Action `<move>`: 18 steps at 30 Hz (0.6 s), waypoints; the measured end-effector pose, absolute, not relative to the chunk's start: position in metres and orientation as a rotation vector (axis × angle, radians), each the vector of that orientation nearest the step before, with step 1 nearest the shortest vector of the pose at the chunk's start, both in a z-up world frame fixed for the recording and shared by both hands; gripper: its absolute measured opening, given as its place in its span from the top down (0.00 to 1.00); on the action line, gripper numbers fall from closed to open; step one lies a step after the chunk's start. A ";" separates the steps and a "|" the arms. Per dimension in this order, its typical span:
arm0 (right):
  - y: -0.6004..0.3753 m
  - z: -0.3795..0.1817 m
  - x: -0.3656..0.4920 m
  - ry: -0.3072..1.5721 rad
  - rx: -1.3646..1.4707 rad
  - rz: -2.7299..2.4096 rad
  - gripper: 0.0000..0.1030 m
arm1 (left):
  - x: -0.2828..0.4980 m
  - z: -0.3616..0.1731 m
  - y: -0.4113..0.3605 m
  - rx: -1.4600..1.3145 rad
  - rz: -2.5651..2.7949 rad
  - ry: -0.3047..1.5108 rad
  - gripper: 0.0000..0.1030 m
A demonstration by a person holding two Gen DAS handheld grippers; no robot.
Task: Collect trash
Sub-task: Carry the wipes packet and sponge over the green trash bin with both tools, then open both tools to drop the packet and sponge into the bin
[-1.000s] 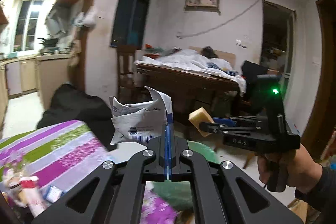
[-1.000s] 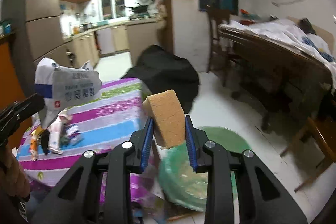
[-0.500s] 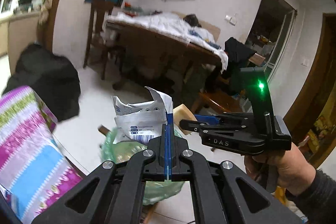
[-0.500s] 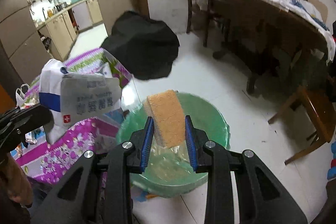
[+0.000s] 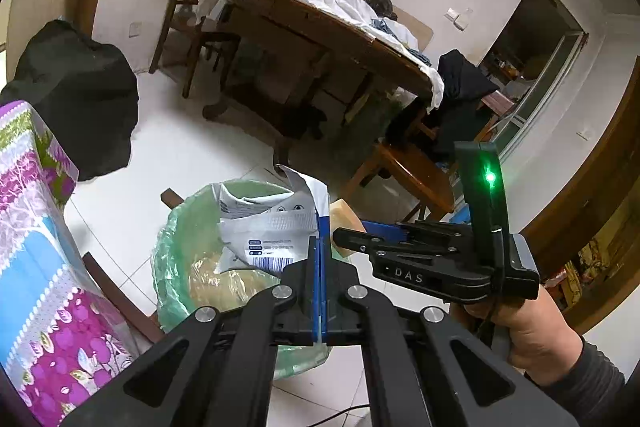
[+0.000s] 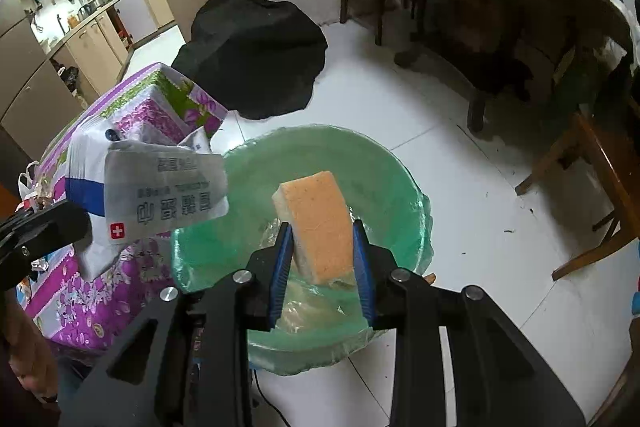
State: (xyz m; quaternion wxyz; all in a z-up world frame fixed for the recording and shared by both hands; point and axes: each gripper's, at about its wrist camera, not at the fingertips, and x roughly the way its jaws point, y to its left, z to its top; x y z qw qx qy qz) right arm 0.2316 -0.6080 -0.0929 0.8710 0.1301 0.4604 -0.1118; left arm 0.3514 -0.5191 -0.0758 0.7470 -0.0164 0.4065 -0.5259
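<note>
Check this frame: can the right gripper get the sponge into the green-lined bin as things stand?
Probably yes. The right gripper holds the sponge directly over the open bin, nothing between them; the left gripper's wrapper sits off to one side.

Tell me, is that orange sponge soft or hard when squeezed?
Probably soft and light: the sponge looks porous, and the right tool holds it by its sides alone. It seems to keep its block shape, so likely springy. It should drop straight into the green bin.

A crumpled white-and-blue wrapper (image 5: 272, 231) and an orange sponge (image 6: 320, 223) are being held tilted above a green-lined trash bin (image 6: 384, 167).
</note>
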 end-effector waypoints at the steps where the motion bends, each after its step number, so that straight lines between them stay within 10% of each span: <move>1: -0.609 -0.095 0.232 0.967 0.275 -0.233 0.73 | 0.352 -0.078 -0.520 -0.036 -1.150 0.892 1.00; 18: -0.623 -0.108 0.239 0.976 0.284 -0.220 0.71 | 0.356 -0.101 -0.521 -0.040 -1.139 0.939 0.99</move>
